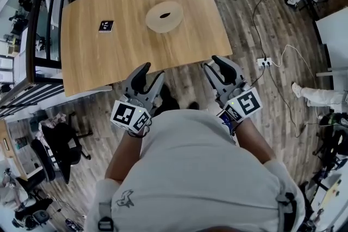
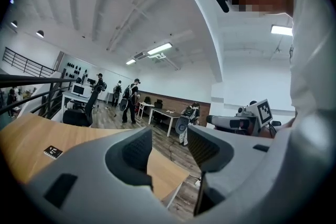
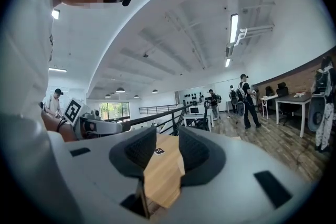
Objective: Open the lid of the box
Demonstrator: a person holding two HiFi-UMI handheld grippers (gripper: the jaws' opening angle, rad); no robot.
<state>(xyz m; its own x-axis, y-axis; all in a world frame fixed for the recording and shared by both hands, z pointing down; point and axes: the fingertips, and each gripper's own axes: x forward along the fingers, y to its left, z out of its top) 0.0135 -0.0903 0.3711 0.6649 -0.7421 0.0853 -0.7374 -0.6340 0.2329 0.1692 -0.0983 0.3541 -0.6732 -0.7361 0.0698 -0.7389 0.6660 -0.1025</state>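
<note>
A pale round box (image 1: 164, 17) with its lid on lies on the wooden table (image 1: 109, 57), towards the far middle. Both grippers hang level off the table's near edge, well short of the box. My left gripper (image 1: 148, 76) is open with nothing between its jaws; in the left gripper view it (image 2: 169, 149) frames the table's corner. To the right, my right gripper (image 1: 213, 65) is open and empty as well, and its own view (image 3: 167, 150) looks along the tabletop (image 3: 160, 178). The box does not show clearly in either gripper view.
A black square marker tag (image 1: 106, 25) lies on the table left of the box. A power strip (image 1: 265, 62) and cables lie on the floor to the right. An office chair (image 1: 62, 149) stands at lower left, a railing (image 1: 38, 19) beyond the table. People (image 2: 128, 99) stand far off.
</note>
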